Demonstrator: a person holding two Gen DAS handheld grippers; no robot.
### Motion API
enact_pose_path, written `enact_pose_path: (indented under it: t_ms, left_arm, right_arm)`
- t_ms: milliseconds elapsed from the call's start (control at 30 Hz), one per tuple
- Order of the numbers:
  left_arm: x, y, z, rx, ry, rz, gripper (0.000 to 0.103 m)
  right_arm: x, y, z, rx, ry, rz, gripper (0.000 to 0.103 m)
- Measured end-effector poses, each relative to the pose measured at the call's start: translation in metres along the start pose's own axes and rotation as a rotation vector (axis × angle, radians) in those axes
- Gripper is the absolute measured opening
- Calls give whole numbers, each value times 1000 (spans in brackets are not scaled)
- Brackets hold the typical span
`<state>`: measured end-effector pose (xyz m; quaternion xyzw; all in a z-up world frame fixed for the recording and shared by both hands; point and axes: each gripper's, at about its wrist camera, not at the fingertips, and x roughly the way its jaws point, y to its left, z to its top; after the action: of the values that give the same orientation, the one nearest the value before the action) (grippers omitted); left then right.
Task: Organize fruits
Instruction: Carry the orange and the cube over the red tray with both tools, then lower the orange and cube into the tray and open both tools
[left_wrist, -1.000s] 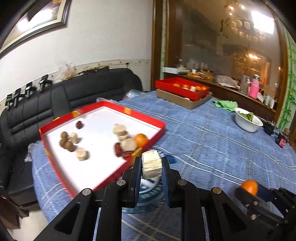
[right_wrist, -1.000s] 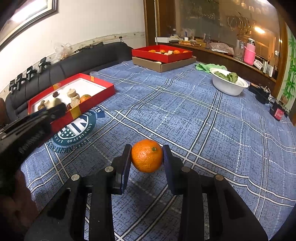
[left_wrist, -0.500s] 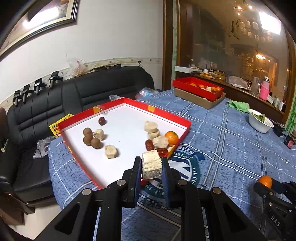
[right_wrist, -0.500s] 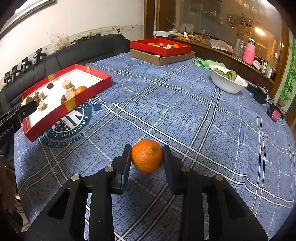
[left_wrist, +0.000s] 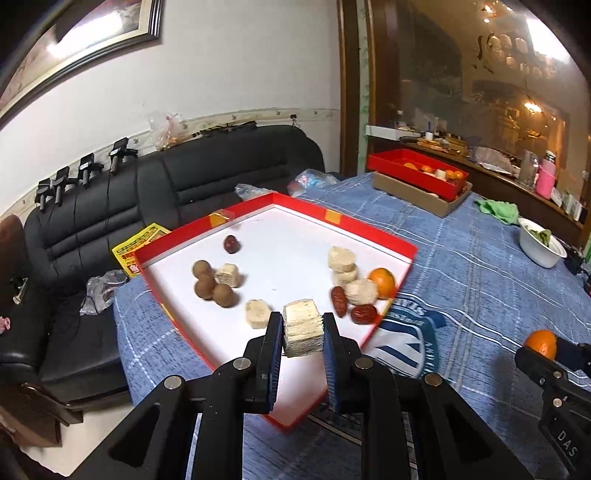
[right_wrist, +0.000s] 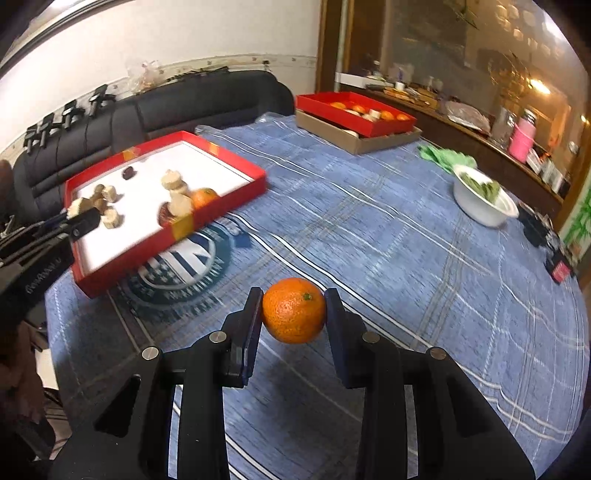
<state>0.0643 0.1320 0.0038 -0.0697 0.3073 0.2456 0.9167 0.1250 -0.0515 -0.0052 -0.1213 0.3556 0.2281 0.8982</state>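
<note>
Left tongs (left_wrist: 303, 334) pinch a pale cake block (left_wrist: 302, 328) over the near corner of our red tray (left_wrist: 373, 232); right tongs (right_wrist: 294, 311) pinch an orange (right_wrist: 294, 310) above the blue checked tabletop (right_wrist: 388, 229). We cannot see the block's underside, and motion blurs the tray's edge. Inside the tray lie brown balls, dates, pale rounds and another orange (left_wrist: 382, 282). Beyond sit a second red tray (right_wrist: 354, 112), a white bowl (right_wrist: 484, 201) and a black sofa (left_wrist: 221, 166).

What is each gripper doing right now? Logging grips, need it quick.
Left gripper: closed on the pale layered block.
Right gripper: closed on the orange.
</note>
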Motion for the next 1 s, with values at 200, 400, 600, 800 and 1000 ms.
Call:
enact_pose_path:
  t_ms: [200,400,600,800,1000]
  left_arm:
    - [15,24,18,-6,8,57,19]
    - [40,54,42,-31,35,95,19]
    - [72,76,66,-52,83,104,19]
    - [102,77,74,-57,146,83,19]
    - [121,70,74,-43,182,67,19]
  right_arm:
    - [4,36,29,-52,-30,52,33]
    - [19,73,67,-80,-54,119,33]
    - [50,100,99,-84,-38,157,33]
    - [80,115,122,-87,-18,181,33]
    - [108,119,136,-82,8,184,33]
